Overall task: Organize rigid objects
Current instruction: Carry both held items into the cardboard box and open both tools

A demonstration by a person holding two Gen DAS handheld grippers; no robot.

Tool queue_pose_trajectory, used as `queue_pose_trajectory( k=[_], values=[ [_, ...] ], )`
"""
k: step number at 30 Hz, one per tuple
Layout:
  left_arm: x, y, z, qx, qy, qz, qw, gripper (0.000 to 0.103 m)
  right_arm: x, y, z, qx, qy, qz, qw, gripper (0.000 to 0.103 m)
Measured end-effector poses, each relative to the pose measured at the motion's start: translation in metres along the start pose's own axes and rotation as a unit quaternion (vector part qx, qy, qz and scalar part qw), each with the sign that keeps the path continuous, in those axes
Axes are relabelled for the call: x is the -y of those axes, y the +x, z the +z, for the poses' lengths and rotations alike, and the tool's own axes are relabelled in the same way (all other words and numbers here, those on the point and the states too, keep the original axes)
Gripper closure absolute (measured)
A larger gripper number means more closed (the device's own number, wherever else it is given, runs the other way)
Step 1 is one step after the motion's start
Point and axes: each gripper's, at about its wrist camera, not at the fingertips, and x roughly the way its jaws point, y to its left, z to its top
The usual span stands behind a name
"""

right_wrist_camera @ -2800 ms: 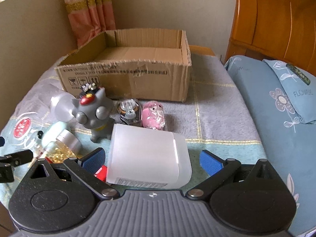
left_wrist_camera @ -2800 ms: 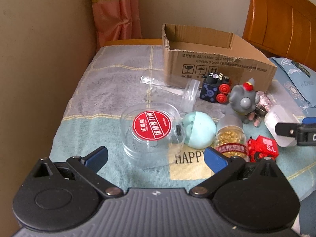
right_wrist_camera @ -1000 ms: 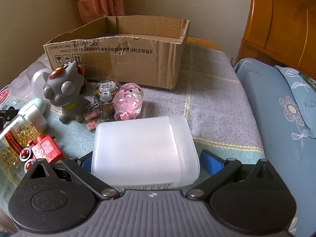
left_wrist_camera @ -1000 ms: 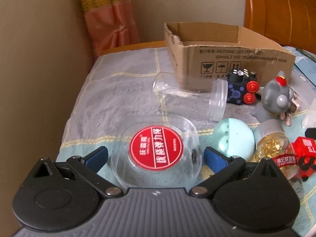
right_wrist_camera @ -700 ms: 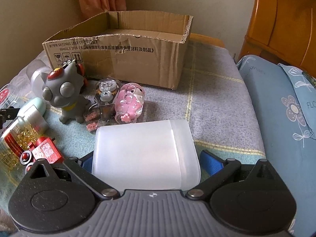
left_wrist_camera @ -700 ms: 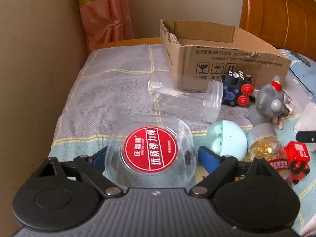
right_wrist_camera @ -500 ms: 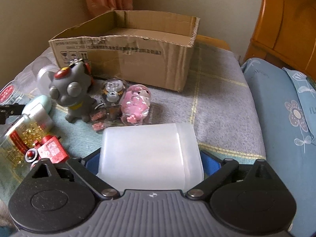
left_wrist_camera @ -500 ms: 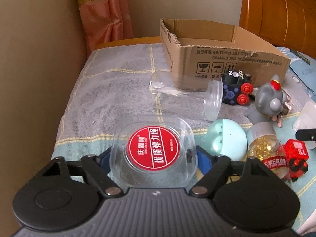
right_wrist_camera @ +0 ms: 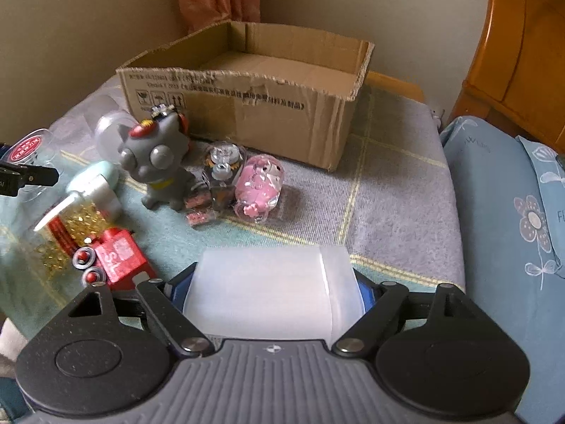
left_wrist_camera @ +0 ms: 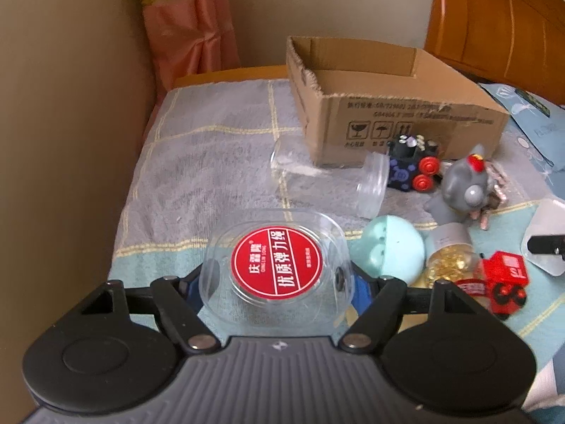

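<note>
In the left wrist view my left gripper [left_wrist_camera: 277,284] has its jaws closing, and its blue pads press both sides of a clear round container [left_wrist_camera: 277,243] with a red label. In the right wrist view the jaws of my right gripper [right_wrist_camera: 272,288] are closing too, with their pads against the sides of a frosted white plastic box [right_wrist_camera: 261,272]. Behind both stands an open cardboard box [left_wrist_camera: 406,120], its inside [right_wrist_camera: 268,67] bare. Only a black fingertip of the right gripper and a corner of the white box [left_wrist_camera: 543,226] show at the right edge of the left wrist view.
On the checked cloth lie a clear jar [left_wrist_camera: 328,176] on its side, a black toy train [left_wrist_camera: 411,169], a grey figurine [right_wrist_camera: 159,169], a mint ball [left_wrist_camera: 392,247], a jar of gold capsules [left_wrist_camera: 448,258], a red toy [right_wrist_camera: 120,254] and a pink pig [right_wrist_camera: 259,183]. A wall stands left, a pillow [right_wrist_camera: 522,229] right.
Both grippers' jaws came in from wide open onto the sides of their objects. The left gripper rose slightly with the clear container between its pads.
</note>
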Motion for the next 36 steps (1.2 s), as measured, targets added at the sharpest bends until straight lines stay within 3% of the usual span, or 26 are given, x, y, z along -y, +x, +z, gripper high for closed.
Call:
queue_pose_trajectory(
  k=[11,21,30,36],
  values=[
    [0.016,-0.033,0.051,0.013,0.045,-0.03,0.9984,0.028,0.007,-0.04,0.037,0.029,-0.04,0.02,0.999,0.017],
    [0.048,-0.024,0.137,0.052,0.085,-0.05,0.9938,0.028,0.017,-0.052,0.117,0.079,-0.054,0.02,0.995,0.017],
    [0.055,0.036,0.209,0.04,0.068,-0.036,0.9962,0.028,0.03,-0.005,0.191,0.084,-0.046,0.025,0.995,0.017],
    [0.054,0.072,0.235,0.03,0.061,-0.028,0.9973,0.028,0.047,0.04,0.226,0.066,-0.025,0.023,0.997,0.017]
  ],
)
